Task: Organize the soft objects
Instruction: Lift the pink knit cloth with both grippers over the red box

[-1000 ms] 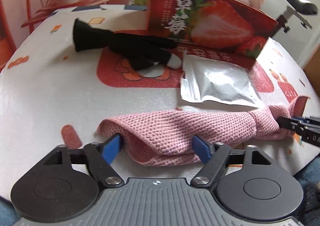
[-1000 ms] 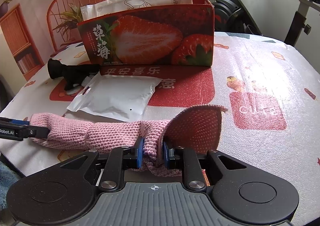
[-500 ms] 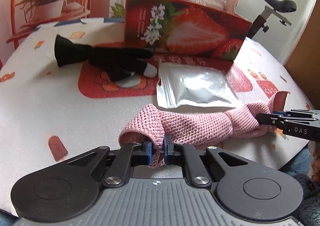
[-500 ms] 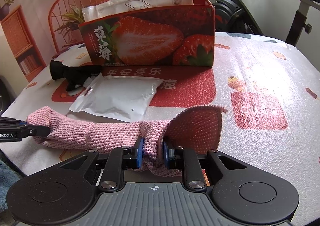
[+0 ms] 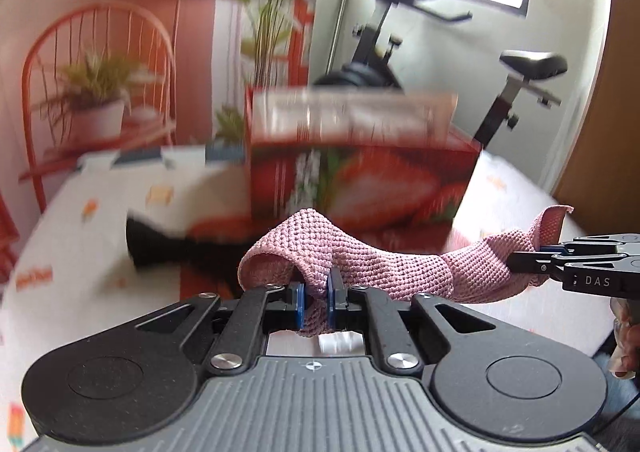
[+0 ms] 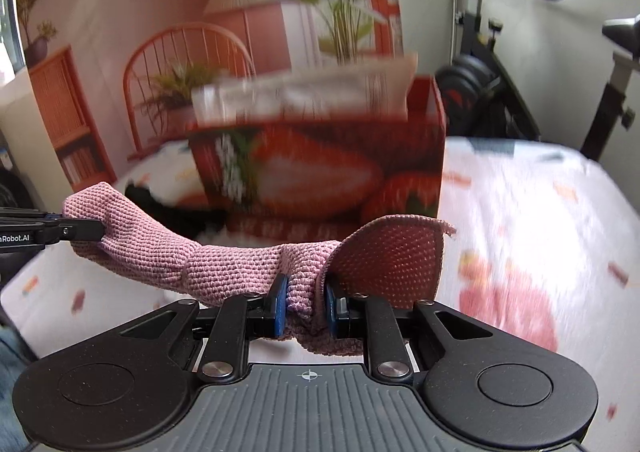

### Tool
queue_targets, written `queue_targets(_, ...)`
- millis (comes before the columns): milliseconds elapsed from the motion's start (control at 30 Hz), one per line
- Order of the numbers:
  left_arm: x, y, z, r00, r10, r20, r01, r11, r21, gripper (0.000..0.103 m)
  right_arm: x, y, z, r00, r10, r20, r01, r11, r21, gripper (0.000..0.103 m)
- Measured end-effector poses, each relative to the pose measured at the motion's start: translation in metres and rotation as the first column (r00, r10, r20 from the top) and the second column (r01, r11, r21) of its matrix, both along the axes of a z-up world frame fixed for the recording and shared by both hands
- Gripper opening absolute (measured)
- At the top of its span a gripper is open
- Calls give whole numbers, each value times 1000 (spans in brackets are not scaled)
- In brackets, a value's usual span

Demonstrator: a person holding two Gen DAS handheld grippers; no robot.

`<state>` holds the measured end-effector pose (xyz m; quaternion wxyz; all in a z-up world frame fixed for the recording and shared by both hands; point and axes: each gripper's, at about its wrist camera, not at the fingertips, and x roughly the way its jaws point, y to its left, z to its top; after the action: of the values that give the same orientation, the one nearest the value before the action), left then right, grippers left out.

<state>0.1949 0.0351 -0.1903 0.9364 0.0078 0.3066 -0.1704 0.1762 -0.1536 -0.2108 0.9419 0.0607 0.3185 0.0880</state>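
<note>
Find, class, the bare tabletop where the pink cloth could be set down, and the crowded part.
Bare tabletop lies right of the strawberry box. Crowded: left of the box, where the black item lies, behind the pink cloth held by both grippers, left gripper, right gripper.

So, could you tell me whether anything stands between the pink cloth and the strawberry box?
Nothing visible does. The pink cloth hangs between the left tool and right tool, just before the strawberry box, whose top holds white packets.

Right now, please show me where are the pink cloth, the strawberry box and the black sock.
pink cloth (image 6: 224, 264), right wrist view, on the knitted span between both grippers.
strawberry box (image 6: 320, 176), right wrist view, on its front face.
black sock (image 5: 156, 248), left wrist view, on its wide end.
</note>
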Motion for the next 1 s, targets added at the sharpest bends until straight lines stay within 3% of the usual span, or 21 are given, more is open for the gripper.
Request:
queue_targets(300,53,-27,65,983,34,183,-28,999,-36,12,64,-21,81,986,13,168,4,995,-98,18)
queue_targets(533,122,-44,91,971,95,221,-83,995,-64,11,137,-27,114,972,19,233,29,979,-200,18)
queue_targets(633,153,-48,93,970,113,216,-103,993,-56,11,170,-28,117,971,18,240,37,974,-225,18)
queue_targets(733,181,-53,88,973,128,194,-123,992,-41,12,204,-35,113,976,-21,217,62,982,-181,18)
queue_targets(833,204,-57,80,974,139,180,-137,990,-23,12,231,-39,103,981,-52,187,81,985,-151,18)
queue_targets(1000,233,-63,56,988,116,104,-118,993,14,12,265,-38,73,991,-59,119,81,979,-189,18)
